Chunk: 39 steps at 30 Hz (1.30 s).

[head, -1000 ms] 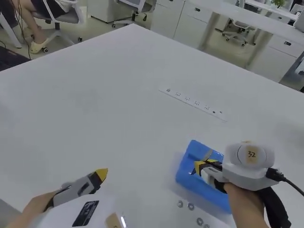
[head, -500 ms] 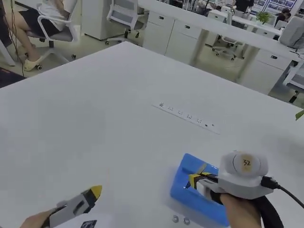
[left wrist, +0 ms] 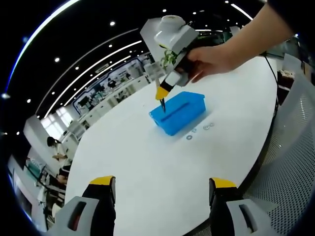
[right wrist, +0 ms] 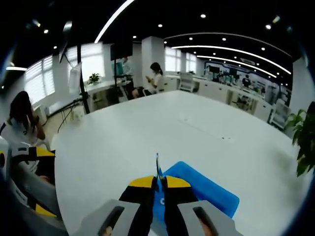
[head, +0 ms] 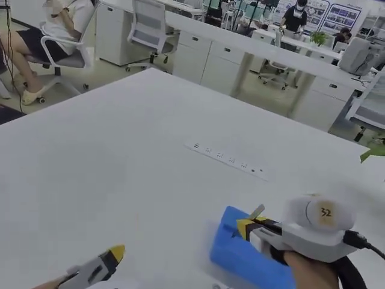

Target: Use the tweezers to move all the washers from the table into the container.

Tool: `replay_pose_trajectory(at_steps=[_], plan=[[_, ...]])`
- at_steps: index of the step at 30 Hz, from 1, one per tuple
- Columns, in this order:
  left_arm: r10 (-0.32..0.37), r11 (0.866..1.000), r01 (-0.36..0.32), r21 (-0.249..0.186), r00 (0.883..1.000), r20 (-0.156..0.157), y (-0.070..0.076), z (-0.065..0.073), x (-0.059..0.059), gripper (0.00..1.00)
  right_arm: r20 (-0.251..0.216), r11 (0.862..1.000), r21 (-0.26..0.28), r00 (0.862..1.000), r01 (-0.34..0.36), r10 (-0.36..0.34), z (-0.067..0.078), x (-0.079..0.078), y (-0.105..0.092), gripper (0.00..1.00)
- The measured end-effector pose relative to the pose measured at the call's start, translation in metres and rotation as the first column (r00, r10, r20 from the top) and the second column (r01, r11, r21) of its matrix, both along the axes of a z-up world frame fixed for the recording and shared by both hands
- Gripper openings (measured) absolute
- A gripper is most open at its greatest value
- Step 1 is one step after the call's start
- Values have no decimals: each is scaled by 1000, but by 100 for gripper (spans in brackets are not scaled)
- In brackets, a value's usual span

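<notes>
The right gripper point(right wrist: 157, 181) is clamped on slim metal tweezers point(left wrist: 162, 104), their tips over the blue plastic container point(left wrist: 182, 119). Several small metal washers point(left wrist: 205, 128) lie on the white table point(left wrist: 147, 162) just beside it, so much seems left. The left gripper point(left wrist: 162, 182) hangs spread, empty.

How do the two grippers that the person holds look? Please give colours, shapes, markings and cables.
Both have grey bodies and black fingers with yellow tips. The right gripper carries a rounded pale dome marked 32, and a black cable leaves its rear. The left gripper has yellow-capped fingers.
</notes>
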State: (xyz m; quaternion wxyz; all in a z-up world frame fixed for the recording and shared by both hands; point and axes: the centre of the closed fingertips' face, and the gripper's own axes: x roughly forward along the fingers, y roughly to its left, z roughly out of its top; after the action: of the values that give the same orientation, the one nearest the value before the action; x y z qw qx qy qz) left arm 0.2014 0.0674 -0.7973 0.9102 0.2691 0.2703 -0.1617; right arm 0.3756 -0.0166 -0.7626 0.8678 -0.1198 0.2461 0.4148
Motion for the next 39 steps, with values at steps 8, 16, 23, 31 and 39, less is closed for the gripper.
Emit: replay_pose_trajectory(at_steps=[8,16,23,31,39], plan=[[3,1000,-3,2,1000,4,1,0,1,79,12,999,45,1000,-11,10,14,-23,-9,3],[-1,1000,1,7,1000,3,0,-1,1,78,-26,998,58,999,-34,36,3,-46,-8,3],[-5,1000,6,-30,999,41,-3,8,2,79,-75,998,46,996,-46,50,-21,-59,-6,3],[-26,995,33,-97,997,75,-12,17,1,84,-112,998,-4,992,-58,57,-49,-65,-6,3],[-29,993,35,-111,998,54,-13,15,0,87,-129,999,-24,991,-39,35,-62,-61,-7,3]])
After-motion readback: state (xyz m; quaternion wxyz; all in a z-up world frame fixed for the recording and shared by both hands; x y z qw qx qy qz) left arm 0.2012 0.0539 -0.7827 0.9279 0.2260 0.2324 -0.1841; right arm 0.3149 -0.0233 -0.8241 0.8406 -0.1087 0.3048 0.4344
